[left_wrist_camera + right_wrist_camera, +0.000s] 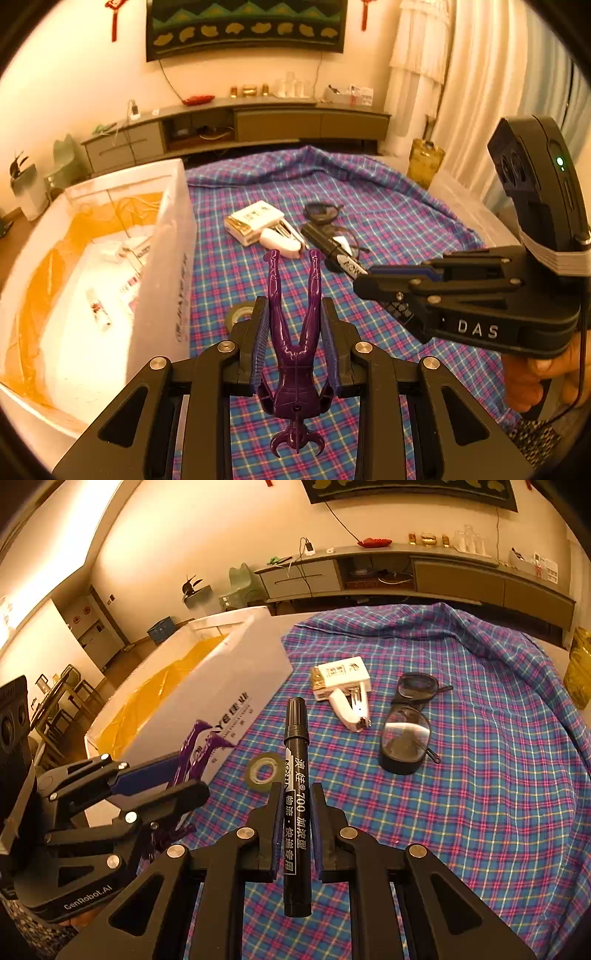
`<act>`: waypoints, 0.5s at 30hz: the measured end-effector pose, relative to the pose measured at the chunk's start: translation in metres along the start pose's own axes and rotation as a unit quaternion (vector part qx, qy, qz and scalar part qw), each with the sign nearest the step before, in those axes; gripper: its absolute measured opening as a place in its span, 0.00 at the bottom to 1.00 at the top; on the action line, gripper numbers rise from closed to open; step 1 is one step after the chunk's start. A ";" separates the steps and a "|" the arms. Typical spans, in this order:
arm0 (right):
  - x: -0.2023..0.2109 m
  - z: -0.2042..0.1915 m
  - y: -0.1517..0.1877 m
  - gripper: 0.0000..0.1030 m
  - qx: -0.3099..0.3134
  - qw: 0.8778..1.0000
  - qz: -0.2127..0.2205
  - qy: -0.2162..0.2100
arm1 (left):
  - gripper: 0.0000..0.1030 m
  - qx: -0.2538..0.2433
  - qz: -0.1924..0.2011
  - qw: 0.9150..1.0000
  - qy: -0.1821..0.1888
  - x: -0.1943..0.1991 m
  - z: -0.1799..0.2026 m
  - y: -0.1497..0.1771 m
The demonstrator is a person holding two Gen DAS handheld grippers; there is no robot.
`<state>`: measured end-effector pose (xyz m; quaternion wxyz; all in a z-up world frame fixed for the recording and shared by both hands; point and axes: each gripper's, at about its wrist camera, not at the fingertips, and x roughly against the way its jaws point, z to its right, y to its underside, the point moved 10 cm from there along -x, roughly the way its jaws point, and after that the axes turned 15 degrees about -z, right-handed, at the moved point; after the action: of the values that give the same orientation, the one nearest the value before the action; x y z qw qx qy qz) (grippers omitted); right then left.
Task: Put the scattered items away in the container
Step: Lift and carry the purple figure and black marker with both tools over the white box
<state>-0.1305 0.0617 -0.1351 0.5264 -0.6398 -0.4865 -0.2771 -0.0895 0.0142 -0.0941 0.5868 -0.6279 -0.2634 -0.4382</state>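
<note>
My left gripper (293, 314) is shut on a purple toy figure (293, 354), held head toward the camera, legs forward, above the plaid cloth. My right gripper (293, 794) is shut on a black marker (295, 801), which points forward. The white foam box (162, 258) lined with orange plastic stands at the left and holds several small items; it also shows in the right wrist view (207, 686). On the cloth lie a white box (341, 674), a white stapler (351, 709), glasses (406, 731) and a tape roll (264, 771).
The plaid cloth (480, 775) covers the table. A low TV cabinet (258, 122) runs along the far wall. A yellowish container (424, 162) stands beyond the cloth's right corner. Curtains hang at the right.
</note>
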 end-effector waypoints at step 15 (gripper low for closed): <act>0.031 -0.040 -0.005 0.14 0.025 0.999 0.027 0.004 | 0.27 0.010 0.036 0.999 0.002 0.041 -0.007 -0.003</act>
<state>-0.1169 0.0337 -0.0949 0.5515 -0.6382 -0.4740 -0.2529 -0.0742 0.0006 -0.0579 0.6087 -0.6304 -0.2438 -0.4156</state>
